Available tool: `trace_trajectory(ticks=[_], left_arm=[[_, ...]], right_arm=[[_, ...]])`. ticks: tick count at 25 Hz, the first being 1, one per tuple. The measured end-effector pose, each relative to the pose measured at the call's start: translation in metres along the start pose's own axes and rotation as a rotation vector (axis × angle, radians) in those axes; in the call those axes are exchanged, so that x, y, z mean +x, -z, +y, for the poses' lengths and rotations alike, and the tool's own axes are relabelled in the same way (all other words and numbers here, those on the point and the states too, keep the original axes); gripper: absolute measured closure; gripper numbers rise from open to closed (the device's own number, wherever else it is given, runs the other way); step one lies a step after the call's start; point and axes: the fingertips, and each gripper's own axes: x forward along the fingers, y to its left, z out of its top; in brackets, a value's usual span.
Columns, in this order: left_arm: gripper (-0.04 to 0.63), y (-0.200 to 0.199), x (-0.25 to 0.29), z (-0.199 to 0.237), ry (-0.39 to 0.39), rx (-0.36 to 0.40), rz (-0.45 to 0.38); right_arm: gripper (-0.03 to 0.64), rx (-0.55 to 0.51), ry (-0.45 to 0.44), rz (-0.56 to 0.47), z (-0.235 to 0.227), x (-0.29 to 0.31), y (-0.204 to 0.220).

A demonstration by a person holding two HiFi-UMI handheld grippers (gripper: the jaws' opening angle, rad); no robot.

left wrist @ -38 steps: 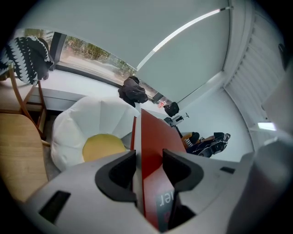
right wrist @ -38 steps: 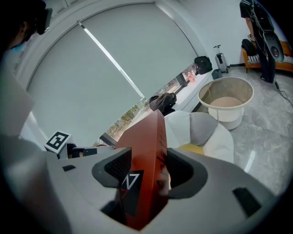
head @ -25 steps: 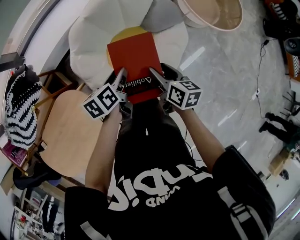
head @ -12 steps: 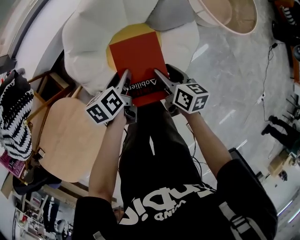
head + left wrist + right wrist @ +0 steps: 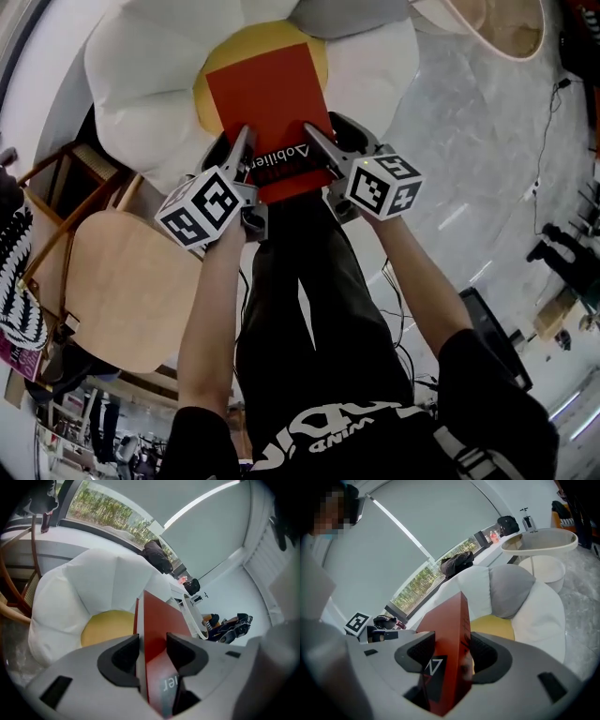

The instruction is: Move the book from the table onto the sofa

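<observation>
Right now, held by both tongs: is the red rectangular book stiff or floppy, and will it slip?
Likely stiff: the red rectangular book juts flat past the left tongs and right tongs without sagging. Probably light and not slippery: gripped only at its near edge, it sits level.

Thin red book [image 5: 267,94] w/ white title, held cover-up over yellow ctr of white petal-shaped sofa [image 5: 141,94].

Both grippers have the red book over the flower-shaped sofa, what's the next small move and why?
Probably lower the book straight down onto the yellow centre of the sofa, then open both. The left gripper and right gripper each clamp its near edge, and it sits level over that centre; contact can't be confirmed.
</observation>
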Motion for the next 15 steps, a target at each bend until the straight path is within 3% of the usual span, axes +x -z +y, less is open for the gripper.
trace_trajectory(ticks=[15], left_arm=[[0.407,0.047,0.113,0.108,-0.018,-0.035,-0.006]], right_arm=[[0.387,-0.020,0.003,0.069,-0.097,0.108,0.075]])
